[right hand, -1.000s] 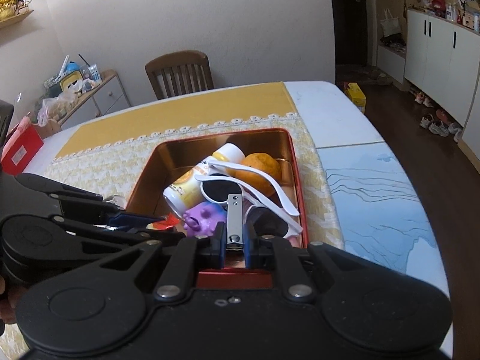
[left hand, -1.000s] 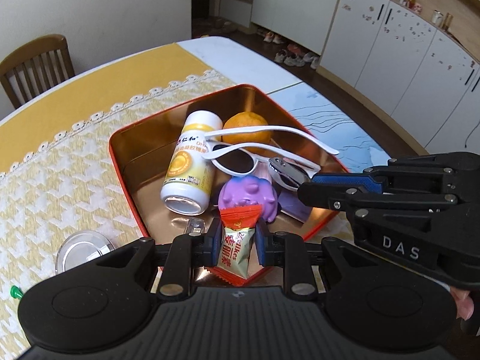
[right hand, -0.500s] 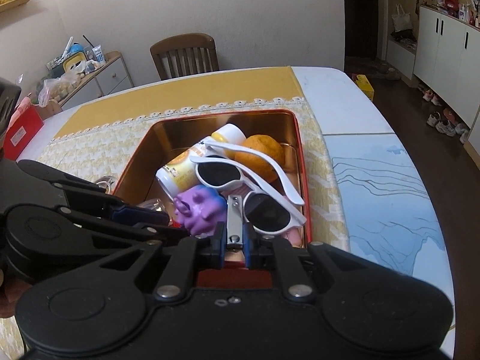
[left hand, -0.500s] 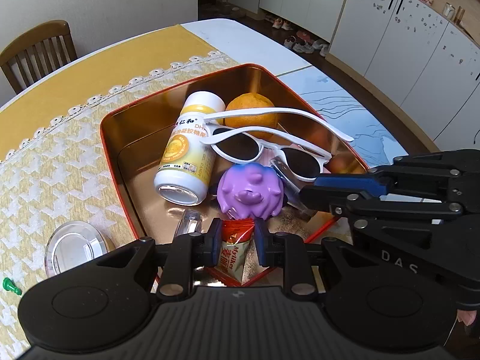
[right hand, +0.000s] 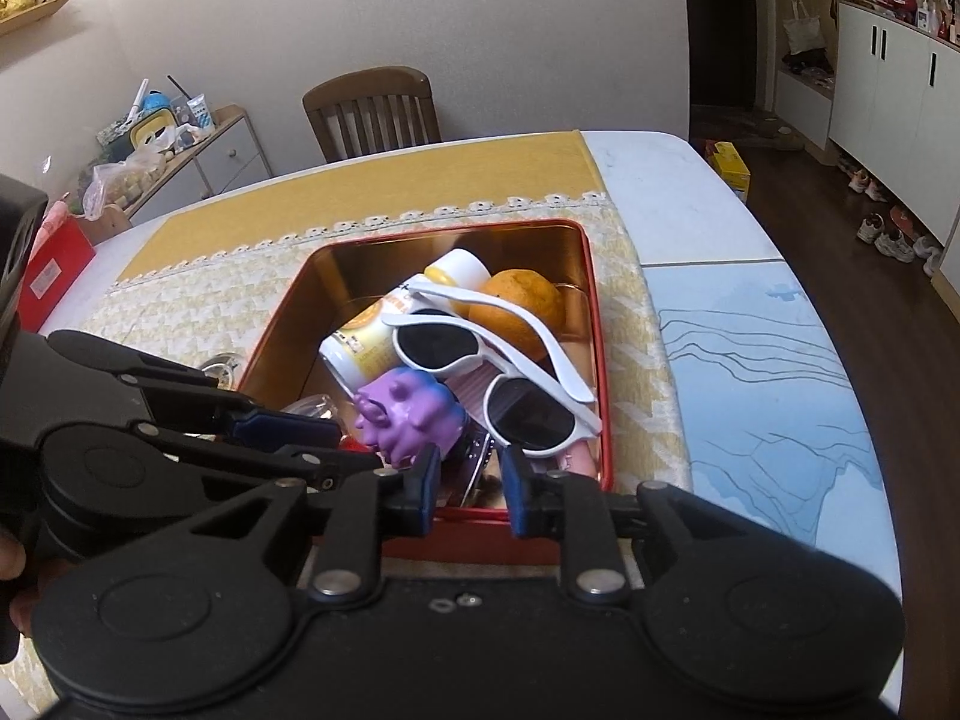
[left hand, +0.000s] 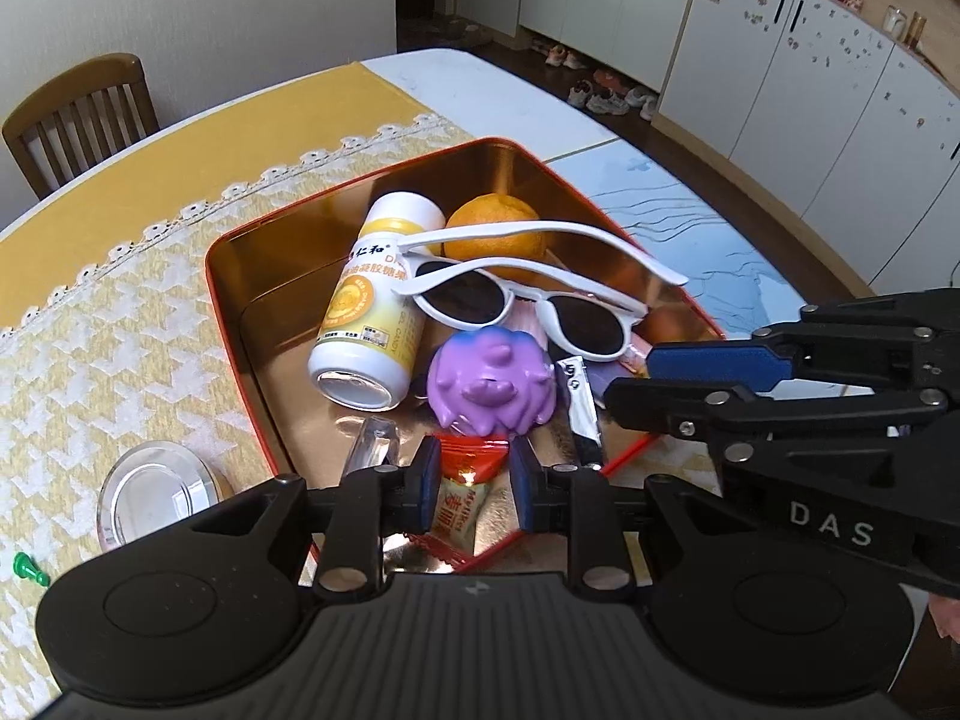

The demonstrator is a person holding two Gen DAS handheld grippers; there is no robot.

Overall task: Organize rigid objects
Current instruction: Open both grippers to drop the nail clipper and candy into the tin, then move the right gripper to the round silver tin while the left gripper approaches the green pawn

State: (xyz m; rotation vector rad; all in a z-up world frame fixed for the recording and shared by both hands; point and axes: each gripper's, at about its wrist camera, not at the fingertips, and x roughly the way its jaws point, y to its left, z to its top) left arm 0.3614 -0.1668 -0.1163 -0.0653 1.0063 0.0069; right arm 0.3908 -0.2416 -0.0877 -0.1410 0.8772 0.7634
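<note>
A red candy packet [left hand: 465, 501] sits low in the centre of the left wrist view, between the parted, released fingers of the left gripper [left hand: 472, 480], inside the red tin [left hand: 234, 324]. Just above it lie a purple toy [left hand: 492, 378], white sunglasses [left hand: 522, 300], a vitamin bottle [left hand: 375, 306] and an orange [left hand: 495, 228]. The right gripper [right hand: 468, 483], fingers likewise spread, hovers at the tin's near rim over a metal clipper [right hand: 477, 468]. A round lid [left hand: 156, 492] rests at lower left.

Candy packet [left hand: 459, 510] bottom behind left tool [left hand: 474, 483]
</note>
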